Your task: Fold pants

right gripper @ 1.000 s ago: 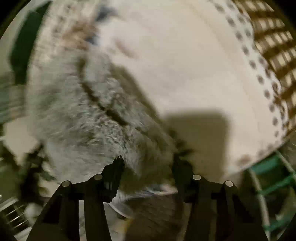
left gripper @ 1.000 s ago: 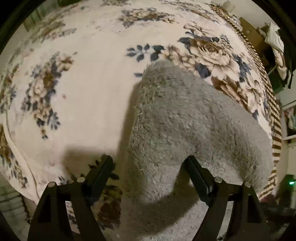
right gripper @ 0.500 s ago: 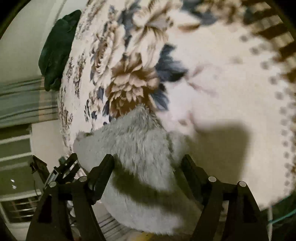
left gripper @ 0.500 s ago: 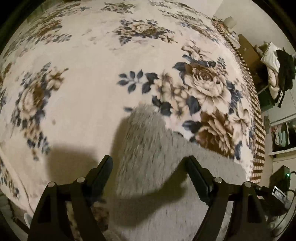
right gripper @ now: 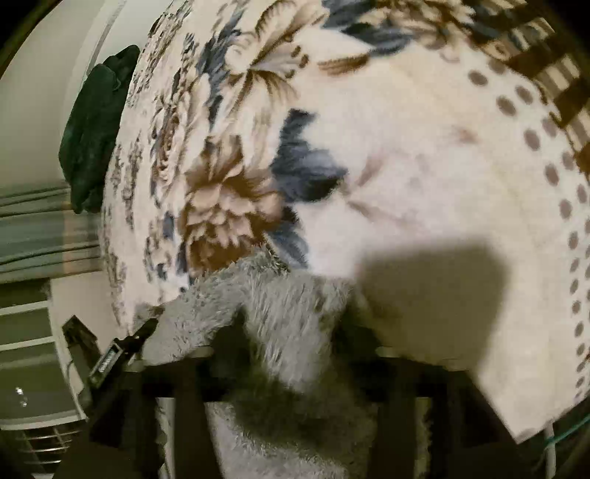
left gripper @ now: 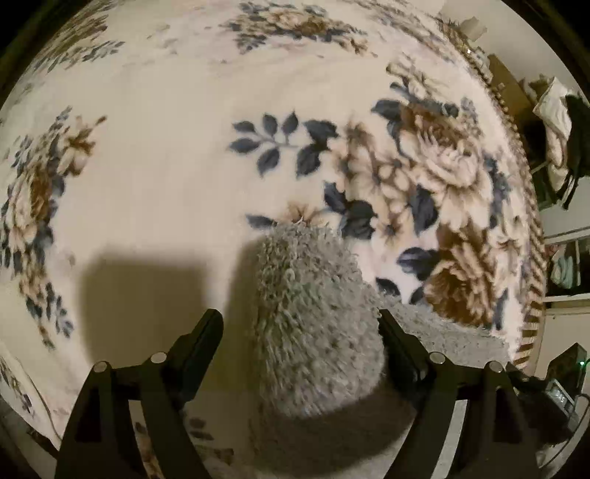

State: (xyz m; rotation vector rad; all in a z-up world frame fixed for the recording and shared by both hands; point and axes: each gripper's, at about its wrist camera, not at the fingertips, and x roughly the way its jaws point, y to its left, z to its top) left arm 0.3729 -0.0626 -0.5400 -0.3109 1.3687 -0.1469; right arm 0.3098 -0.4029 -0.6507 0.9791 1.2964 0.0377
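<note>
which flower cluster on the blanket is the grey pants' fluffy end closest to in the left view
The big brown and cream roses with blue leaves at the right; the grey pants end just below their leaves. The clusters at the left edge and top lie far off.

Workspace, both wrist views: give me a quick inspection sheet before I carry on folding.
Surface: floral blanket, covering the bed.
Job's things: grey fluffy pants, bunched at the near edge.
Clutter: dark green cloth at the far side.
Grippers: left gripper open, pants between the fingers; right gripper opening, pants between the jaws.
Cables: thin green cord off the bed edge.
Surroundings: striped curtain; hanging clothes.
</note>
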